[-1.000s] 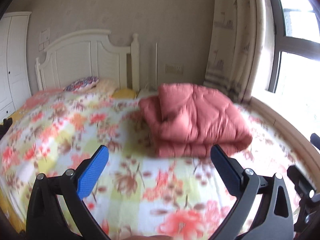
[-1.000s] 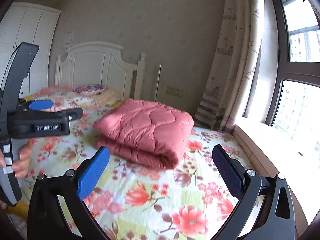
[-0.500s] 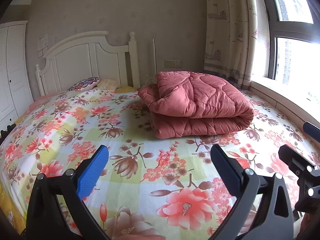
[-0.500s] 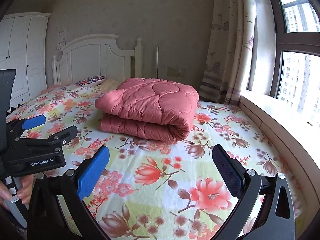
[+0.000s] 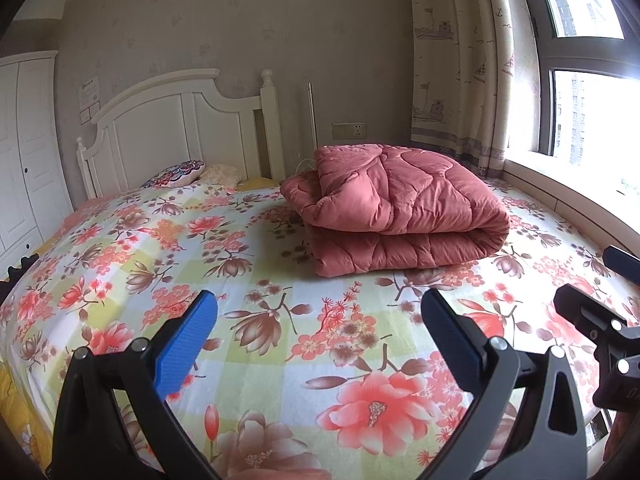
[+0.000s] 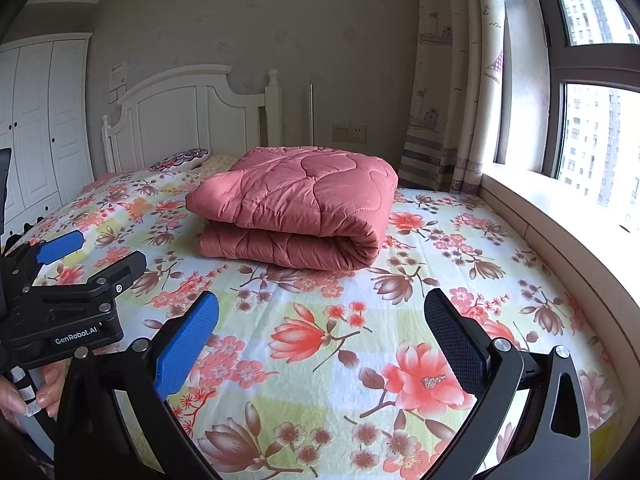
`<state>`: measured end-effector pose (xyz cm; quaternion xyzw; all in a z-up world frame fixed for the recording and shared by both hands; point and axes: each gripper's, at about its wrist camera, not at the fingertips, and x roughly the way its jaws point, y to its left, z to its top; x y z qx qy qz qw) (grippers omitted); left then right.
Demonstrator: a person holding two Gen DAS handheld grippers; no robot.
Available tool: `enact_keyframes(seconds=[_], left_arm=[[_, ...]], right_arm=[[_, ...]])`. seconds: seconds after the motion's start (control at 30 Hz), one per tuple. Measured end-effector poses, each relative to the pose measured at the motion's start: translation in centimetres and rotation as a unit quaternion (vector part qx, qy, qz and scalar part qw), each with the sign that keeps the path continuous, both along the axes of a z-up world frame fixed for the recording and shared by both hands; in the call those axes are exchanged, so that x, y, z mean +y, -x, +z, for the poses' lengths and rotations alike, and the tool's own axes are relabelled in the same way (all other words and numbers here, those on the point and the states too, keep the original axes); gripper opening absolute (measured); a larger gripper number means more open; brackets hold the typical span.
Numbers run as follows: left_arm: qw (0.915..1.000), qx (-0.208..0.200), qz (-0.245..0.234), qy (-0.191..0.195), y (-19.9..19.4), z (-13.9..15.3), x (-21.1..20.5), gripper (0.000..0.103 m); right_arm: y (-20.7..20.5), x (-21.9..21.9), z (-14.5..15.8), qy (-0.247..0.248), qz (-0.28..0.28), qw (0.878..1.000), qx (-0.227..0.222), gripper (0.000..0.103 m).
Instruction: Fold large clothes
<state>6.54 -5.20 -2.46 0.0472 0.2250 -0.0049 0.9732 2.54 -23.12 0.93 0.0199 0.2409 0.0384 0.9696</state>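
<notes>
1. A pink quilted comforter (image 5: 396,208) is lying folded in thick layers on the bed (image 5: 280,320), toward the headboard (image 5: 176,132) and closer to the window side. Its rounded fold is facing the window (image 6: 592,128) and its open edges are facing the wardrobe side.
2. The left gripper (image 5: 320,340) is hovering above the flowered sheet near the foot of the bed. Its jaws are standing wide apart and nothing is between them.
3. The right gripper (image 6: 322,338) is also hovering above the sheet, with its jaws spread wide and holding nothing.
4. Both grippers are staying well apart from the comforter and are pointing toward it.
5. In the right wrist view, the left gripper is showing at the left edge, and a hand (image 6: 28,396) is gripping its handle from below.
6. In the left wrist view, part of the right gripper is showing at the right edge.
7. A patterned pillow (image 5: 176,172) is resting at the head of the bed, just in front of the white headboard and well apart from the comforter.
8. A curtain (image 6: 452,80) is hanging beside the window, behind the far corner of the bed.
9. A white wardrobe (image 6: 44,120) is standing at the left side of the room.
</notes>
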Motion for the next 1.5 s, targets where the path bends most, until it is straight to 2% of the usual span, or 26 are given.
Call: enact_keyframes(seconds=[0.8,1.5], left_arm=[[1.0,0.004,0.005,0.0,0.0,-0.3,0.2,0.101],[1.0,0.005,0.006,-0.001,0.0,-0.4,0.2,0.101]], right_arm=[[-0.6,-0.6,-0.9,-0.033,-0.005,0.999,0.021,0.099],[-0.8,-0.6,-1.4,-0.041,-0.002,0.999,0.029,0.099]])
